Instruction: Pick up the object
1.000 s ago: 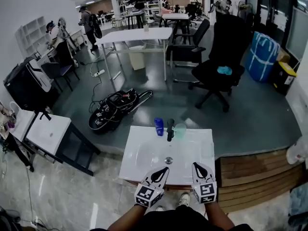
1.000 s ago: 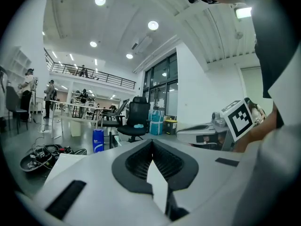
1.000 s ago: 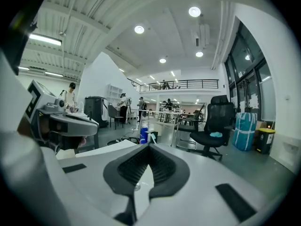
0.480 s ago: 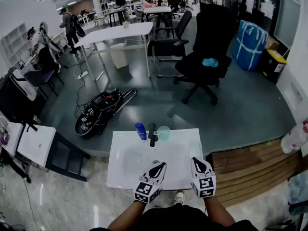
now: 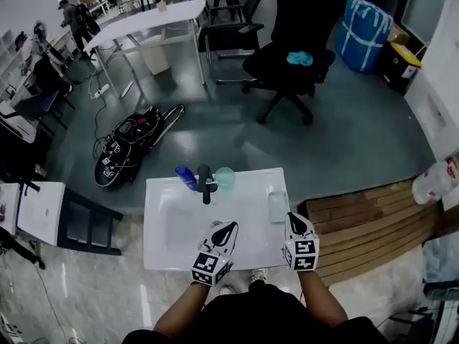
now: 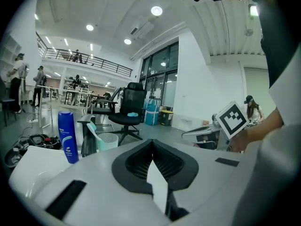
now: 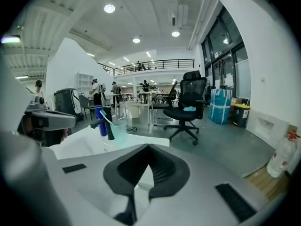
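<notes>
A white sink (image 5: 154, 246) stands in front of me. Along its far rim are a blue bottle (image 5: 186, 178), a black tap (image 5: 205, 185) and a pale green cup (image 5: 224, 178) holding a toothbrush. A white soap-like block (image 5: 277, 206) lies on the right rim. My left gripper (image 5: 228, 229) is shut and empty over the basin's near part. Shut too, my right gripper (image 5: 294, 223) hovers at the near right rim, close to the block. The left gripper view shows the bottle (image 6: 67, 136) and cup (image 6: 107, 140) far ahead; the right gripper view shows the cup (image 7: 119, 130) and bottle (image 7: 99, 120).
A black office chair (image 5: 290, 63) with a teal cloth stands beyond the sink. A black bag (image 5: 129, 145) lies on the grey floor to the left. A wooden step (image 5: 358, 221) lies right of the sink, and a low white table (image 5: 32, 213) stands at the left.
The head view has tilted down and closer, so the sink sits higher in the picture. Both grippers have stayed shut at the sink's near edge, the left one a little further over the basin.
</notes>
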Motion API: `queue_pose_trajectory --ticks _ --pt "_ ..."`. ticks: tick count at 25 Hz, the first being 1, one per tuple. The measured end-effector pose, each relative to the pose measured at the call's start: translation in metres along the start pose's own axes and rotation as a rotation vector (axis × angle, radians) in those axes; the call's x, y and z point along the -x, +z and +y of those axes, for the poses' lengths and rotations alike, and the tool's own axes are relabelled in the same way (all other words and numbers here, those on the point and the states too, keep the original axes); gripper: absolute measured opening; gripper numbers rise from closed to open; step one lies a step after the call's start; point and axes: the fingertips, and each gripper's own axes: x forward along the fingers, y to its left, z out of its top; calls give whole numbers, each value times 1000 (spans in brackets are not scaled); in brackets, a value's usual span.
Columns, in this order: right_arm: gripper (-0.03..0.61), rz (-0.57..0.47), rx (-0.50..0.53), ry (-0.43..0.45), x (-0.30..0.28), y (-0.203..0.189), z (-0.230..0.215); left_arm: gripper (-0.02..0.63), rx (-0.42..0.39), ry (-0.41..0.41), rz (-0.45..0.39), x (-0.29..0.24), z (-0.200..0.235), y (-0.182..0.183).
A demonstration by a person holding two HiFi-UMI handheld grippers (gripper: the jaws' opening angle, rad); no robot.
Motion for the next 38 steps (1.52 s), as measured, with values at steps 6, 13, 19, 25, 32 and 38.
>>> queue_pose_trajectory --ticks 6,13,19,25,32,38 --pt "18 85 -11 -42 -24 -28 -22 14 18 0 45 -14 2 -14" --pt "62 165 -47 -62 -45 -52 -38 14 26 -1 85 -24 3 -23" --pt "106 249 -86 -55 -63 -77 -38 14 38 11 107 -24 6 -34" --pt "107 314 -97 -62 -71 -94 -41 14 45 25 110 -26 8 -34" --pt "89 345 -96 -53 -79 -104 -39 14 49 43 117 -28 7 -33" --pt "40 382 -99 -84 -82 -108 -40 14 48 55 107 -27 12 -33"
